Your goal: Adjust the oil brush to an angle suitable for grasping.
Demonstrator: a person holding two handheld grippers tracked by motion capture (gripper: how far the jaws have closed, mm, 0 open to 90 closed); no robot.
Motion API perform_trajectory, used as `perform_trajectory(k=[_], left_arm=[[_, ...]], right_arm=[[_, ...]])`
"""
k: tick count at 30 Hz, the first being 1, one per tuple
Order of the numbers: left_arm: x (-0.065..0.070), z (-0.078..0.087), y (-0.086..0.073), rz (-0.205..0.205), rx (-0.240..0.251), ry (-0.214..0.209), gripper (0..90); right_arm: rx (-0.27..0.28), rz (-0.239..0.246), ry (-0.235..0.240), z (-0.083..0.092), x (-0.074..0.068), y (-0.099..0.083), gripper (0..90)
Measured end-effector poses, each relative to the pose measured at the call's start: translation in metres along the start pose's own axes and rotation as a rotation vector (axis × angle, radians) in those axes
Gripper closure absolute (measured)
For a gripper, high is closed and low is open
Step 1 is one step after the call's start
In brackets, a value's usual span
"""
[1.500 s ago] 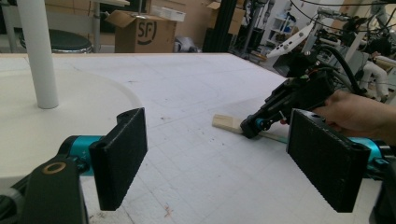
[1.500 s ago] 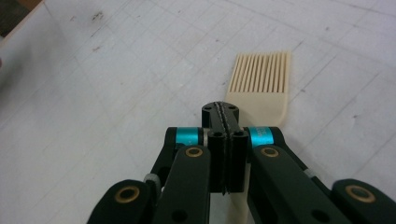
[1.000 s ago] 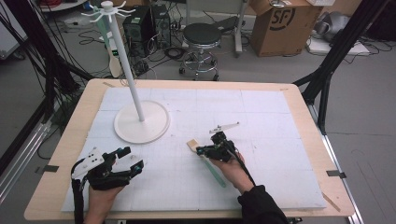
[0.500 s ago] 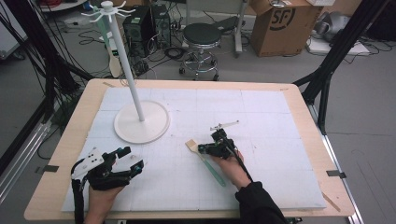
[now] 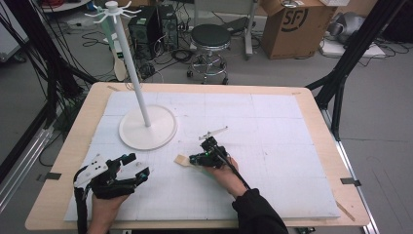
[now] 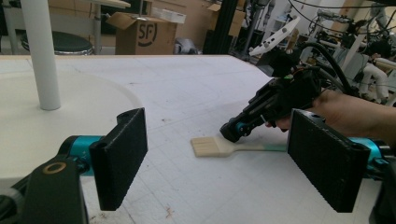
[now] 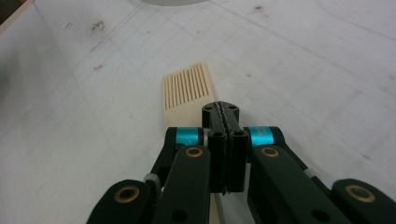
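Workshop clutter rings one wooden table [image 5: 73, 146] topped by a white gridded mat [image 5: 272, 141]: one black round stool [image 5: 210, 36], one dark computer tower [image 5: 146, 27] and one cardboard box [image 5: 297, 24] printed with "SF" inside a circle, readable in the high view and again in the left gripper view [image 6: 142, 32]. On the mat stands one white rack [image 5: 134, 73], a thin post rising from a round base [image 5: 168, 131] to a crown of small hooks at the top. One small metal piece [image 5: 216, 131] lies on the mat beyond the right hand; what it is cannot be told.

One brush [image 5: 183, 160] lies flat on the mat in front of the rack's base, with pale wooden head and bristles and a handle that turns teal toward the person's right hand. No writing is readable on it.

Two grippers are in play. The right gripper [image 5: 195, 159] sits low over the brush just behind its head; in the right gripper view its jaws are pressed fully together [image 7: 226, 121] above the handle, with nothing clamped between them, and the ribbed brush head [image 7: 189, 86] shows just past their tips. The left gripper [image 5: 141, 174] rests near the table's front-left edge, well apart from the brush, its two black padded jaws spread wide and holding nothing; its pads [image 6: 123, 154] frame the brush [image 6: 210, 147] and the other gripper [image 6: 233, 130] beyond.
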State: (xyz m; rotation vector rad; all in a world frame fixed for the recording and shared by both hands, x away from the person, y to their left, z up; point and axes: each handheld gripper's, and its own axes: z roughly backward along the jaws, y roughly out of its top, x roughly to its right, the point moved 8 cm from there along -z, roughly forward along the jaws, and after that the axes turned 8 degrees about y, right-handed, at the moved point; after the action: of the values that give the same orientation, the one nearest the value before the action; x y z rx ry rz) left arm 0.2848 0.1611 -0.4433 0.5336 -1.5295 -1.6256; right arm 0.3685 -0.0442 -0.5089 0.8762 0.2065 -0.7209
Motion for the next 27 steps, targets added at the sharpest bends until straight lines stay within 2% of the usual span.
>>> perform_trajectory(k=[14,20,27], left_arm=[[-0.001,0.000,-0.001,-0.002,-0.005,0.002,21.1],[-0.003,0.002,0.002,0.012,0.014,-0.007,21.1],[-0.005,0.002,0.002,0.012,0.011,-0.001,21.0]], right_arm=[[-0.056,0.065,0.065,-0.035,-0.040,0.008,90.0],[-0.079,0.098,0.085,-0.052,-0.057,0.014,90.0],[-0.092,0.118,0.106,-0.064,-0.069,0.016,90.0]])
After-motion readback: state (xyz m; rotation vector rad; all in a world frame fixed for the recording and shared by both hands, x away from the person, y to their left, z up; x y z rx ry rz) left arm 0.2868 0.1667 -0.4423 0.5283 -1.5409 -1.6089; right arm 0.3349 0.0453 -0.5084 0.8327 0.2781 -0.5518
